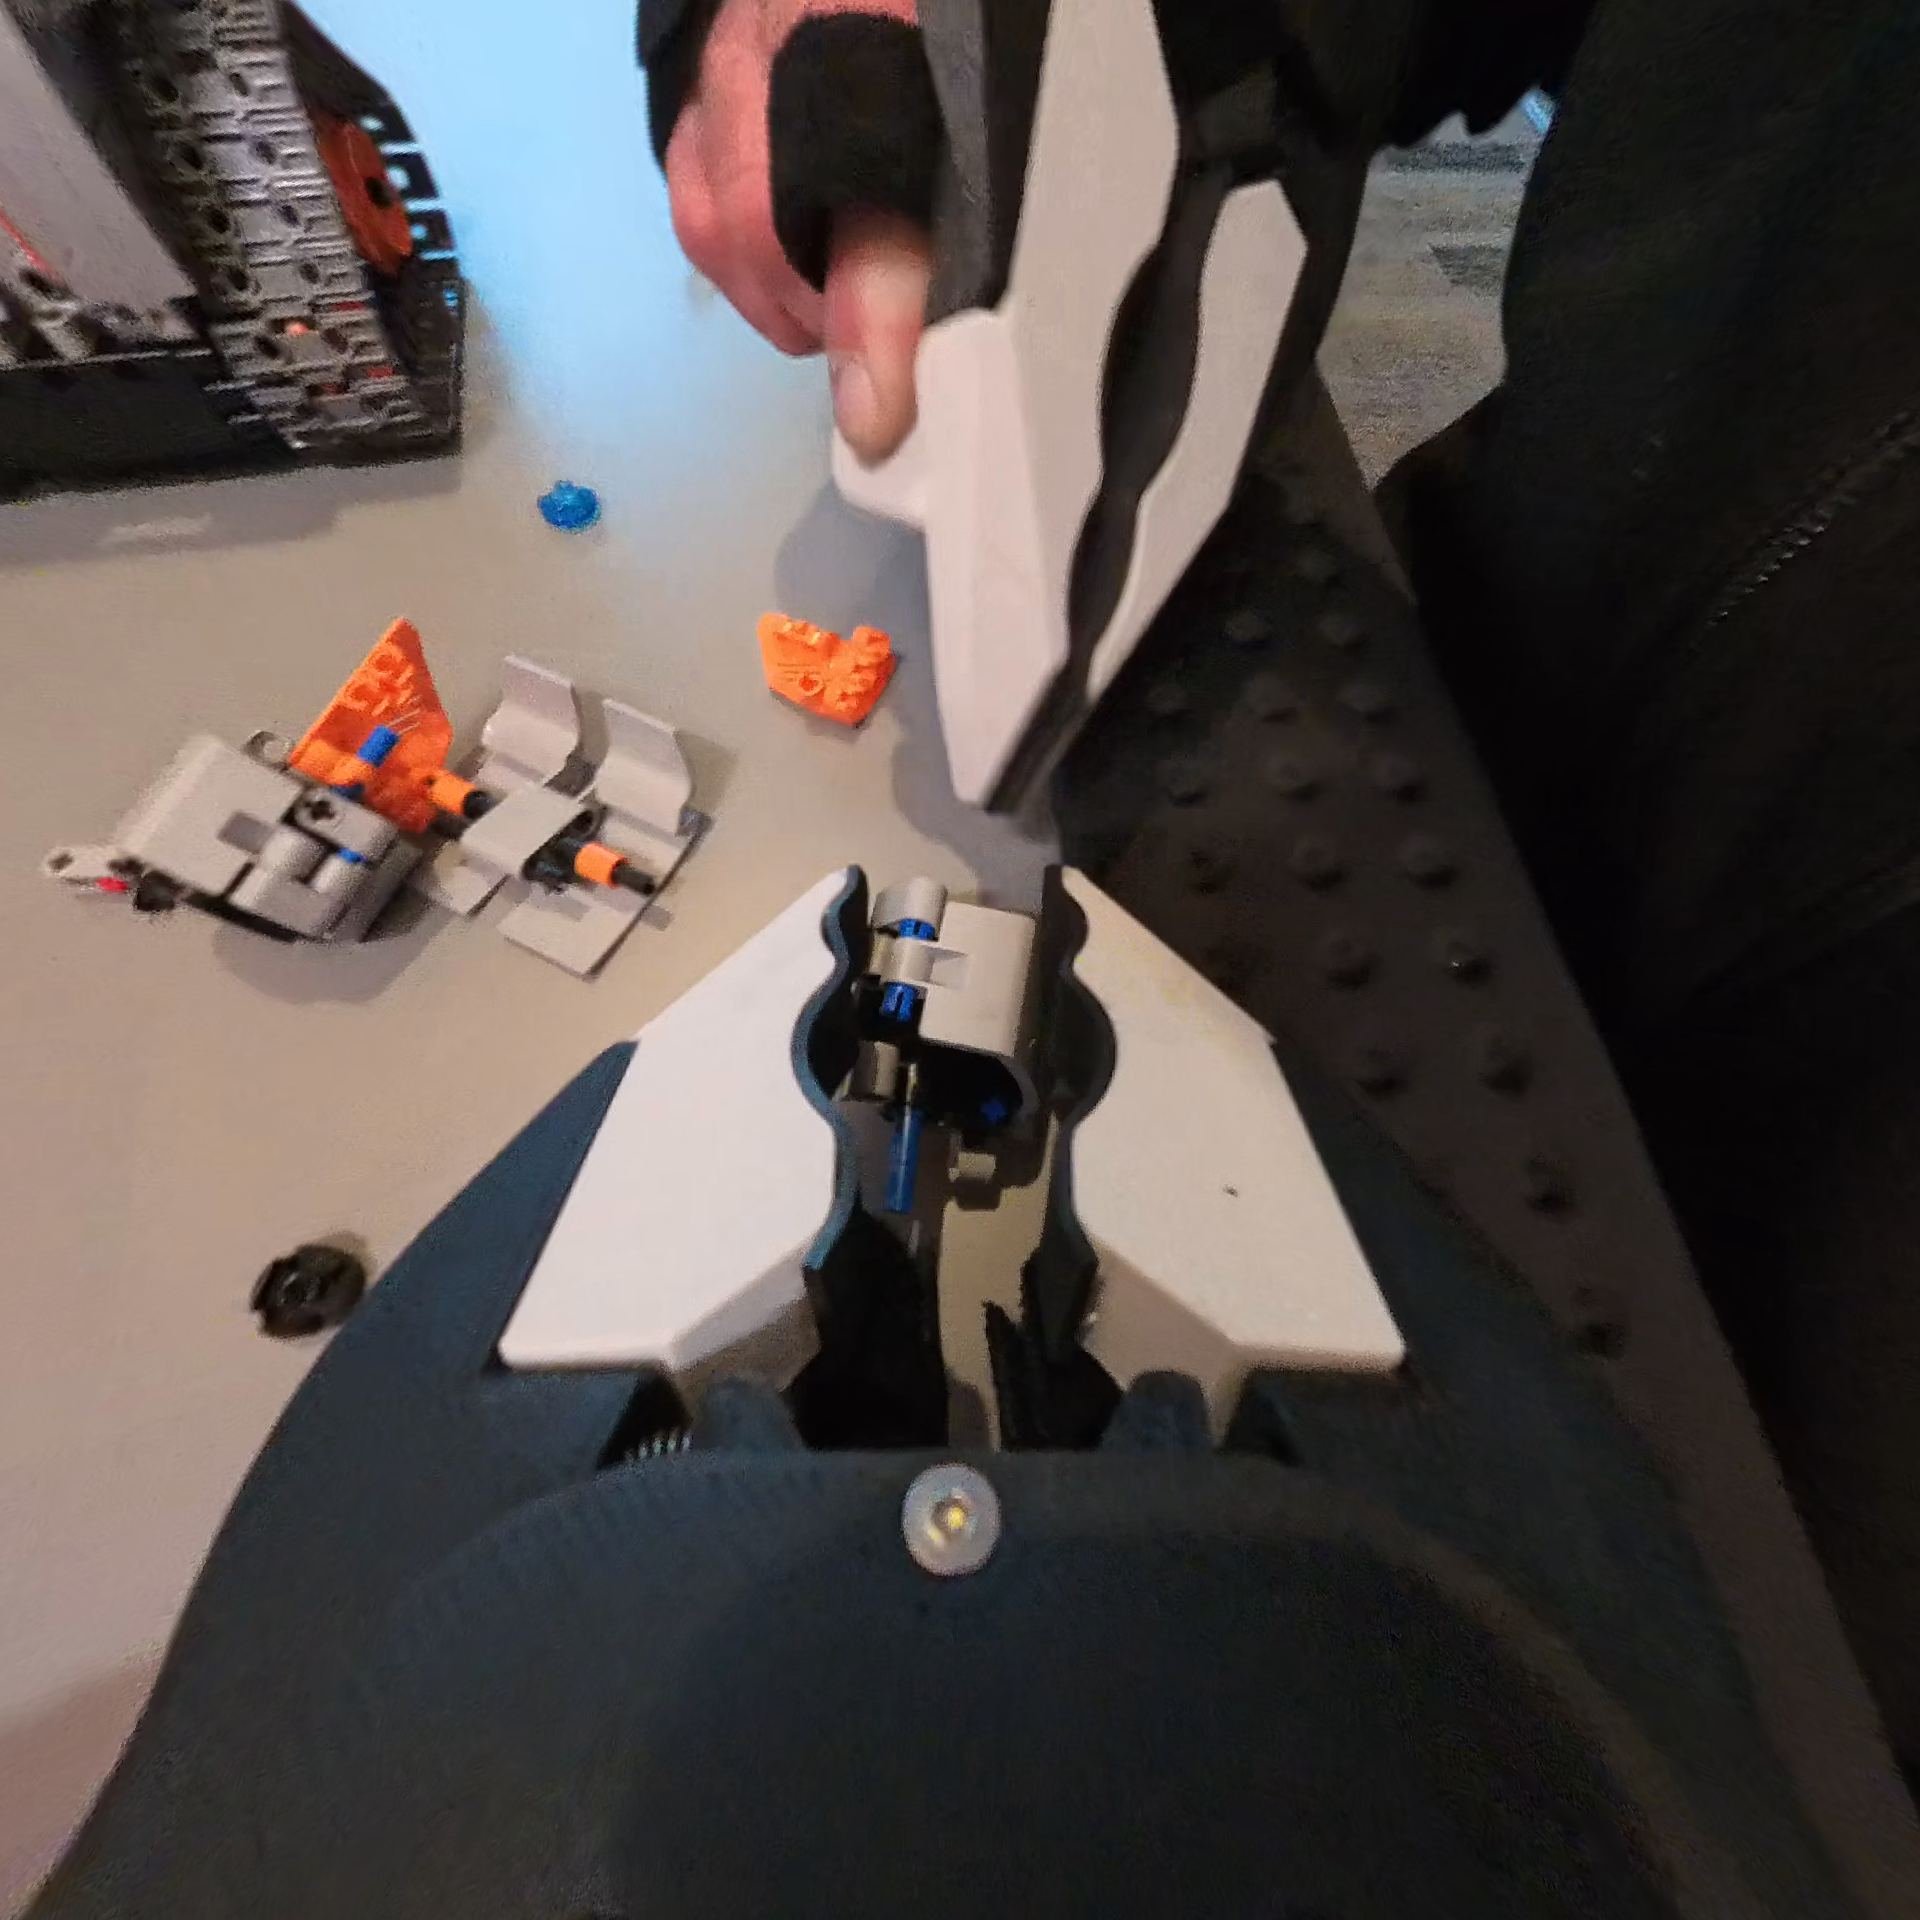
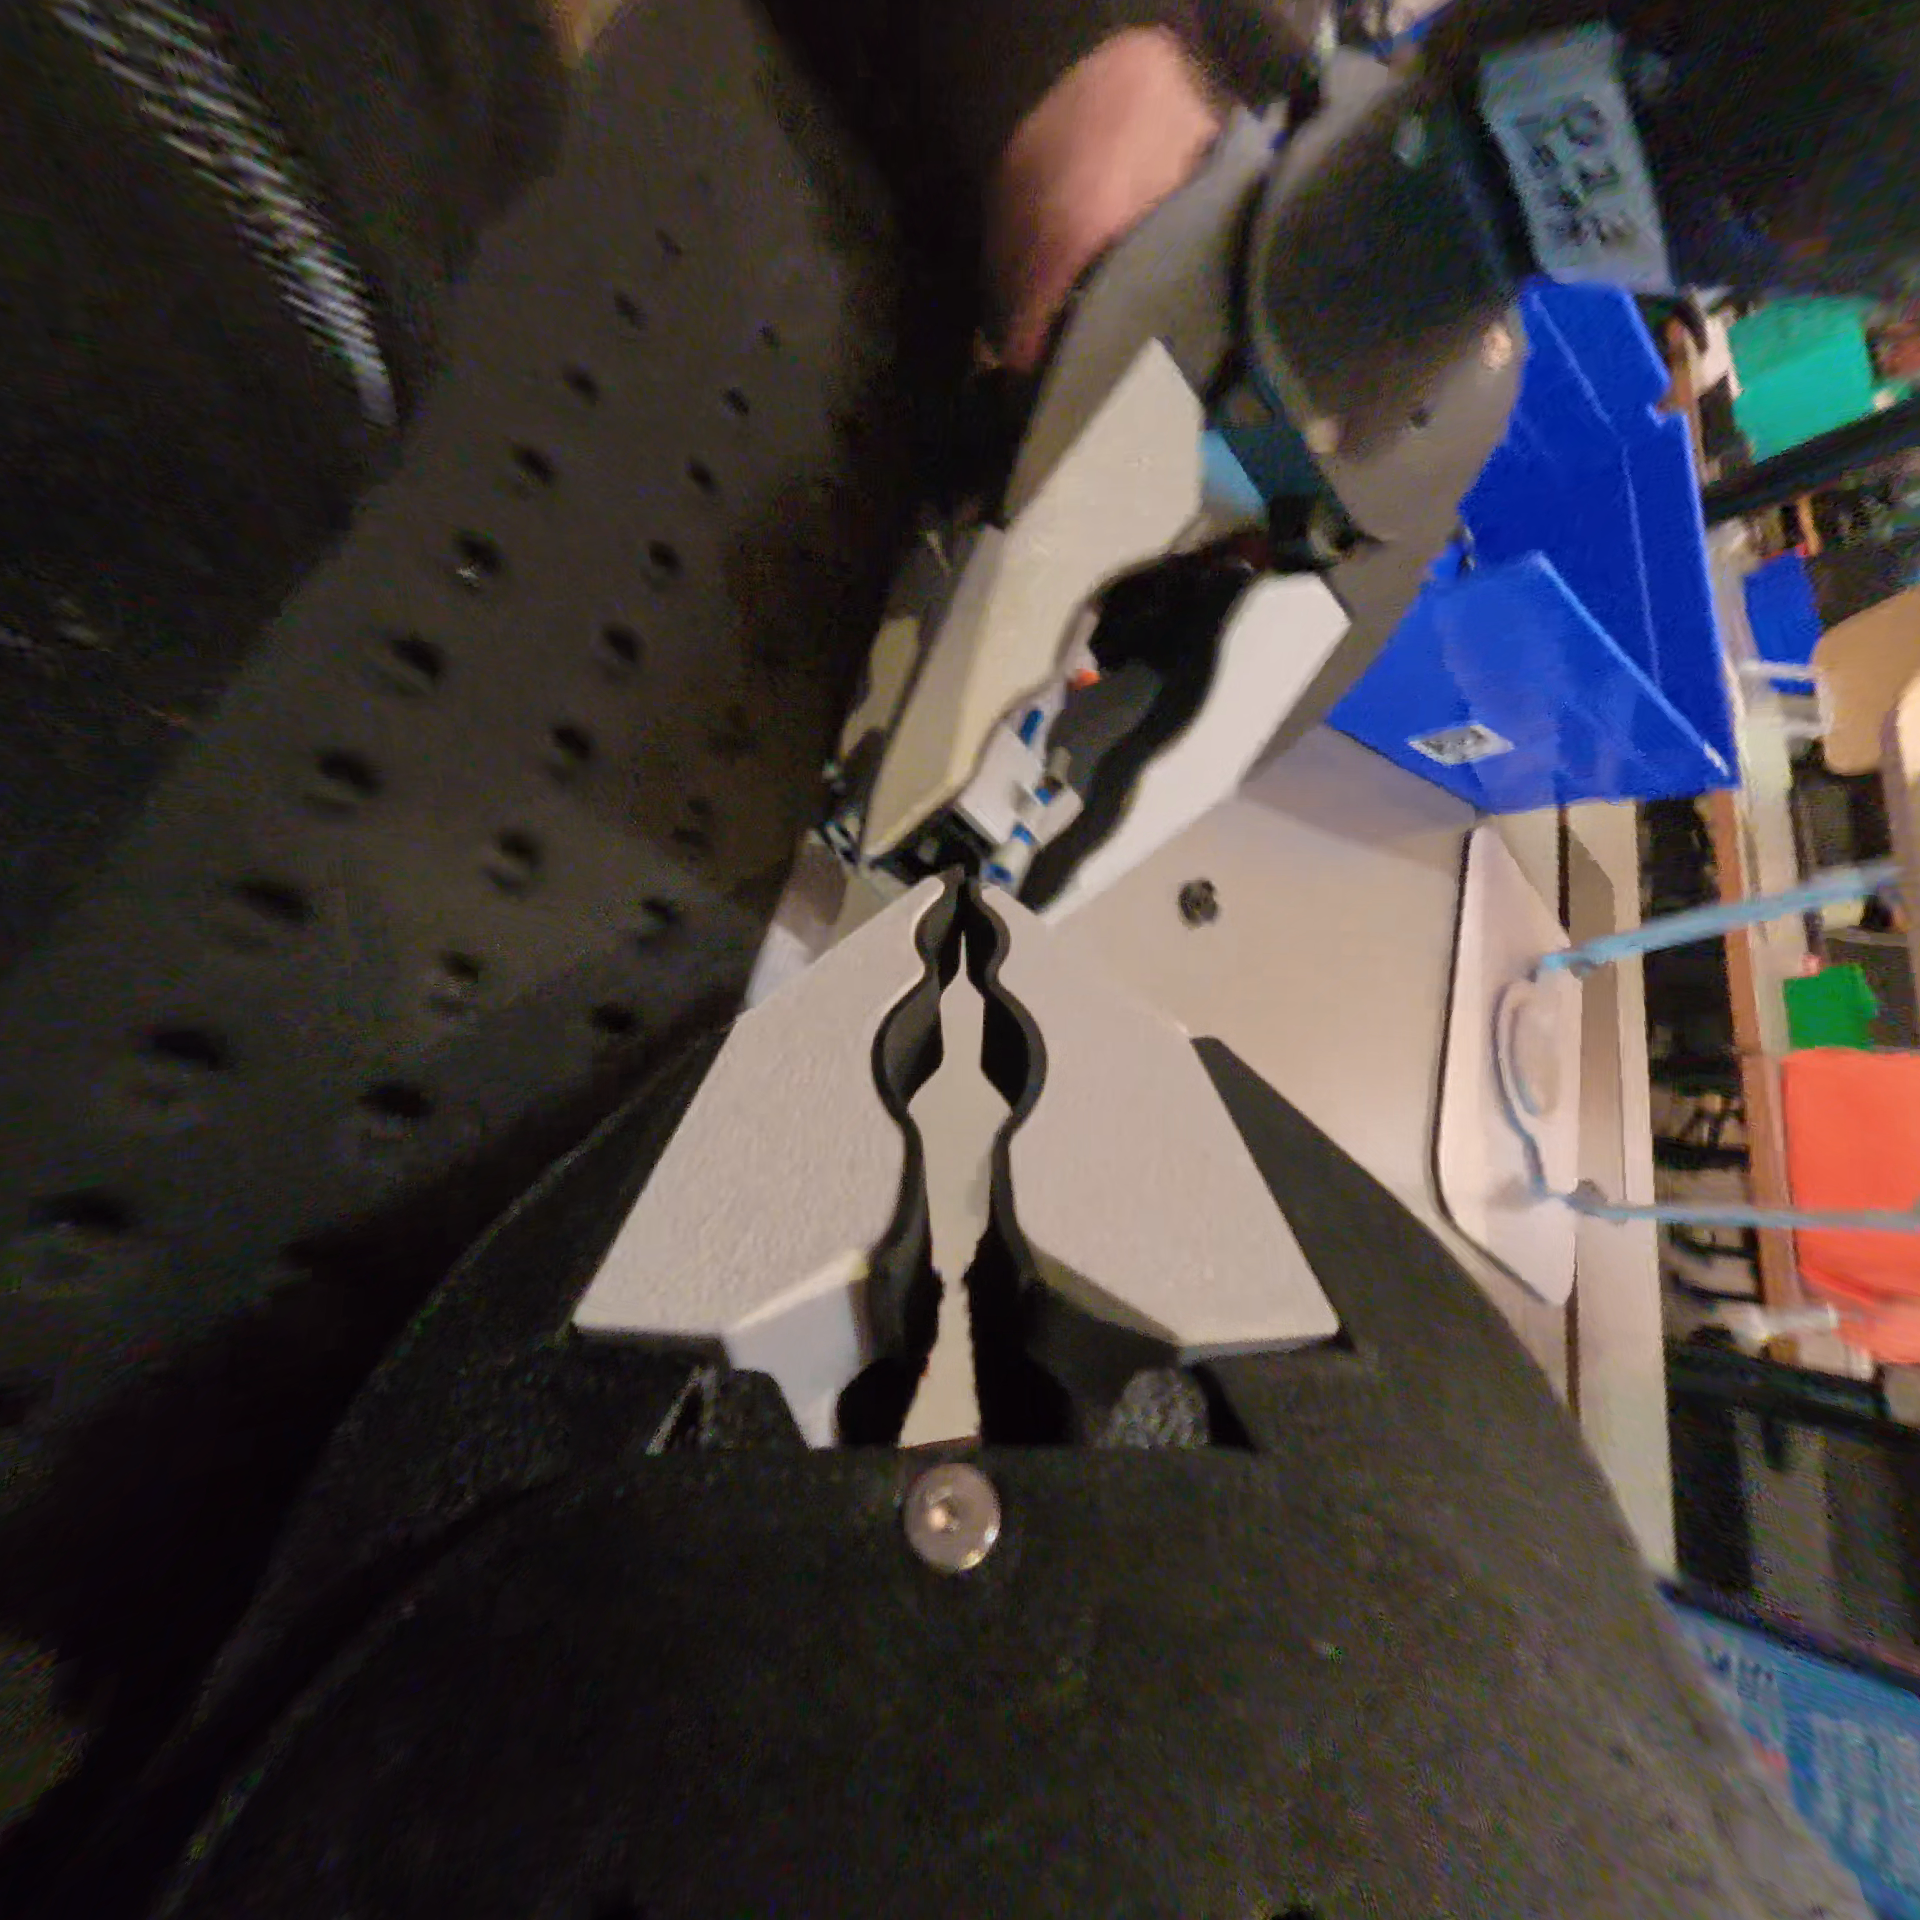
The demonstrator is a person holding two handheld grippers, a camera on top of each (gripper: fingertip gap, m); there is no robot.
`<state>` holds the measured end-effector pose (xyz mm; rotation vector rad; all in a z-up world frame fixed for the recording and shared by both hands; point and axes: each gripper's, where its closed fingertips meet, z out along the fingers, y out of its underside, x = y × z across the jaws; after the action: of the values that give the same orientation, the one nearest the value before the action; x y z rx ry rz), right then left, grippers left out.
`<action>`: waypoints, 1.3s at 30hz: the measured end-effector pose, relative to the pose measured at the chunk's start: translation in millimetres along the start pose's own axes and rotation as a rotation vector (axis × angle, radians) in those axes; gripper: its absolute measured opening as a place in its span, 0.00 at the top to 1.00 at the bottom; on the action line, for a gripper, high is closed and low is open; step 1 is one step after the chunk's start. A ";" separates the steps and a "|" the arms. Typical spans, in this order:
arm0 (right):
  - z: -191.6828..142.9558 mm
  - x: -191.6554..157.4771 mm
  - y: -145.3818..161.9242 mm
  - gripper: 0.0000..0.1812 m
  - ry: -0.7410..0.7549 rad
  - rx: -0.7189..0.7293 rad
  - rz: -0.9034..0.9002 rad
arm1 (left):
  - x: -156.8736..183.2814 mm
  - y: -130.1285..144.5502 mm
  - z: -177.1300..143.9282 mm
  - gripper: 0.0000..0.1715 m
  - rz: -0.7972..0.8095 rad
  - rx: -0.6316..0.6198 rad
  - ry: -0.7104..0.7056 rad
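Note:
My left gripper (image 1: pixel 953 894) is shut on a small grey brick assembly (image 1: pixel 961 977) with blue pins, held just above the grey table (image 1: pixel 208 1091). My right gripper (image 2: pixel 958 894) is shut, with its tips against the end of that assembly (image 2: pixel 1013 795). I cannot tell whether the tips pinch a small part. In the left wrist view the right gripper (image 1: pixel 1003 790) comes down from above, held by a hand (image 1: pixel 790 208). In the right wrist view the left gripper (image 2: pixel 971 862) shows just beyond my tips.
A grey and orange brick assembly (image 1: pixel 343 821) lies on the table to the left. An orange wedge piece (image 1: pixel 826 665), a blue round piece (image 1: pixel 569 506) and a black round piece (image 1: pixel 307 1283) lie loose. A large tracked model (image 1: pixel 260 239) stands far left. A black perforated panel (image 1: pixel 1299 831) is on the right. Blue bins (image 2: pixel 1558 623) stand behind. Both grippers' tips are close together, under 4 cm apart.

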<state>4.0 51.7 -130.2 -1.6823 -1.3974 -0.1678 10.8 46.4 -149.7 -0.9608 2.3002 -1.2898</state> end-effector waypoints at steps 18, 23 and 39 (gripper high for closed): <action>-222.3 -31.7 230.0 0.78 0.279 -0.613 0.973 | -22.5 13.7 -4.6 0.61 -0.019 -0.105 -0.158; -207.5 -49.4 250.8 0.89 0.232 -0.573 1.100 | -21.2 16.6 -8.4 0.61 -0.035 -0.108 -0.175; -84.4 -8.3 64.9 0.95 -0.110 -0.179 0.635 | -9.3 -44.6 -20.5 0.71 0.219 0.021 -0.316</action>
<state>91.2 -9.5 -122.2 -2.2284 -0.8794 0.1677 23.3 49.5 -101.5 -0.8127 2.0764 -0.9923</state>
